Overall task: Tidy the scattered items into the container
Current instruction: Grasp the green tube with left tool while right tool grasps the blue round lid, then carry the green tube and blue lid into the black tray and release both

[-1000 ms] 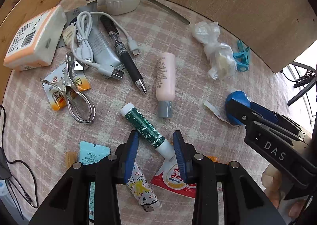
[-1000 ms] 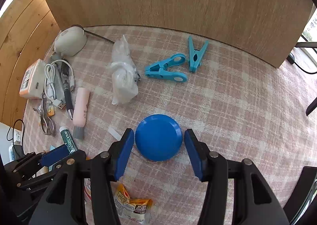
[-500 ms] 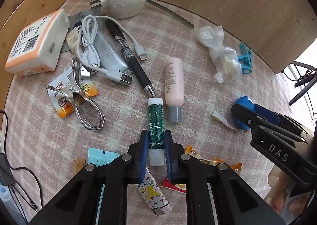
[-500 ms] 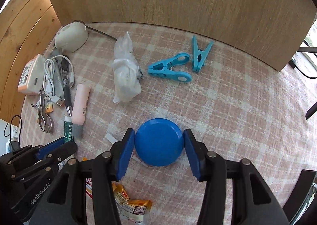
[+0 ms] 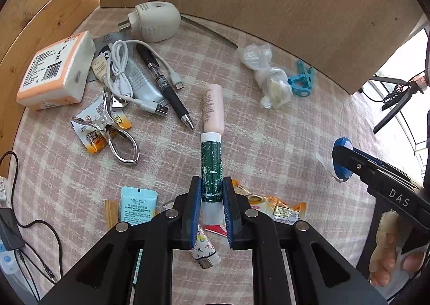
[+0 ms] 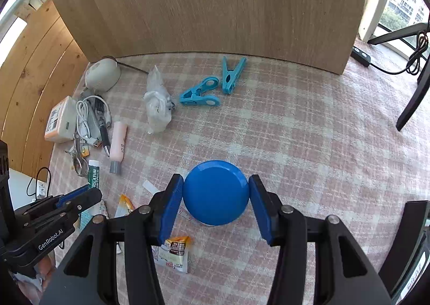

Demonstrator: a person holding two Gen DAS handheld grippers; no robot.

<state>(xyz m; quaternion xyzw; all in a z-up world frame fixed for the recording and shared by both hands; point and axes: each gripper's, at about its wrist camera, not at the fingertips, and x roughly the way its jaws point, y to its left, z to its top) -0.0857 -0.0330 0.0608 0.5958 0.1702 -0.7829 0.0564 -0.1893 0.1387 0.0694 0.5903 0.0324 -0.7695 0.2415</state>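
Observation:
My left gripper (image 5: 211,192) is shut on a green lip-balm tube (image 5: 211,168) with a white cap, lifted off the pink checked cloth (image 5: 268,143). The tube also shows in the right wrist view (image 6: 94,177). My right gripper (image 6: 216,197) is shut on a round blue tape-measure case (image 6: 215,192), pads touching both its sides. The case also shows at the right of the left wrist view (image 5: 341,158), with its white tape trailing. No container is in view.
On the cloth lie a pink tube (image 5: 213,108), a pen (image 5: 164,84), a white cable (image 5: 121,82), a plug adapter (image 5: 156,21), an orange-white box (image 5: 53,68), a metal clip (image 5: 118,130), sachets (image 5: 138,205), a plastic bag (image 5: 268,82) and blue pegs (image 6: 212,87). A wooden panel (image 6: 215,9) stands behind.
My left gripper closed on the green tube, turned it in line with the fingers and lifted it. My right gripper closed from open onto the blue case.

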